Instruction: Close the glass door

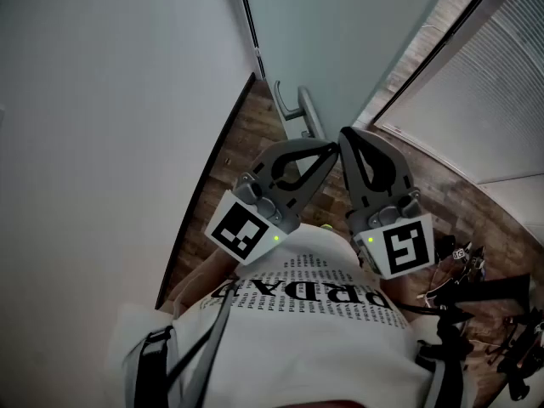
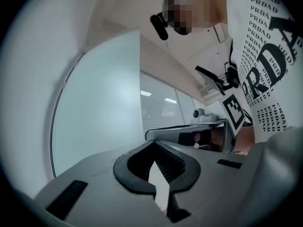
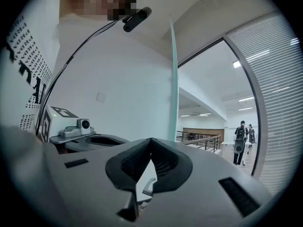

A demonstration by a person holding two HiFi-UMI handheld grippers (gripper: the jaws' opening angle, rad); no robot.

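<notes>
Frosted glass door point(image 1: 340, 32) stands open off its frame, so closing remains; left gripper point(image 1: 328, 150) and right gripper point(image 1: 348, 136) sit just short of the door's lever handle point(image 1: 296, 109), jaws together, holding nothing.

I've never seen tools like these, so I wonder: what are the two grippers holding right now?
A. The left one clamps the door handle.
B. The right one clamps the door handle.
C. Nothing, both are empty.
C: the left gripper and the right gripper both have their jaws together on nothing, short of the lever handle on the glass door.
</notes>
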